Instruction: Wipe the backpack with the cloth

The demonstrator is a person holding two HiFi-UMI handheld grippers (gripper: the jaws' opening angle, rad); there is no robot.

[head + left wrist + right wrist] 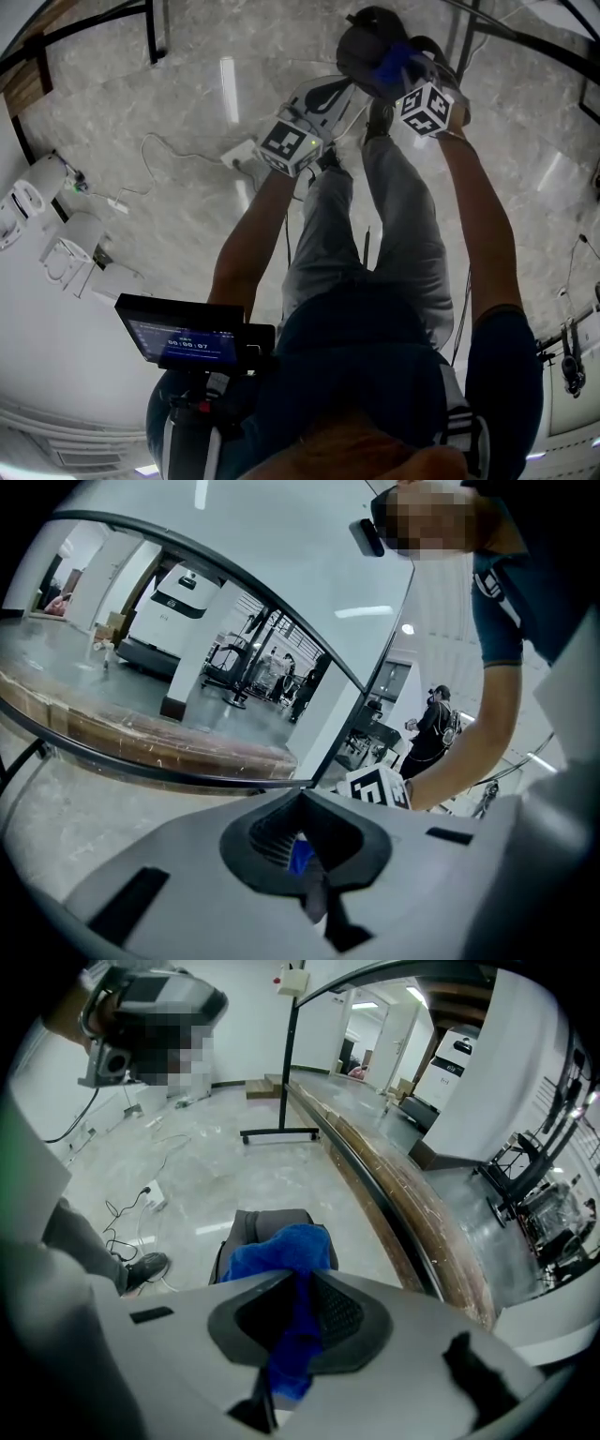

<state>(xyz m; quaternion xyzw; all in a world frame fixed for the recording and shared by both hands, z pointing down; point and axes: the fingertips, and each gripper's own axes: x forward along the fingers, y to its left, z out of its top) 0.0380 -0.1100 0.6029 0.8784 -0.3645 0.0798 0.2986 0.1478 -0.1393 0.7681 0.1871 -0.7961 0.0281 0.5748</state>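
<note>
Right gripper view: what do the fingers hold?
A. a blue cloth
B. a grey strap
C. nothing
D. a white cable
A: the right gripper is clamped on the blue cloth, with the grey backpack on the floor beyond it.

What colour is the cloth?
Bright blue; the cloth shows best in the right gripper view.
</note>
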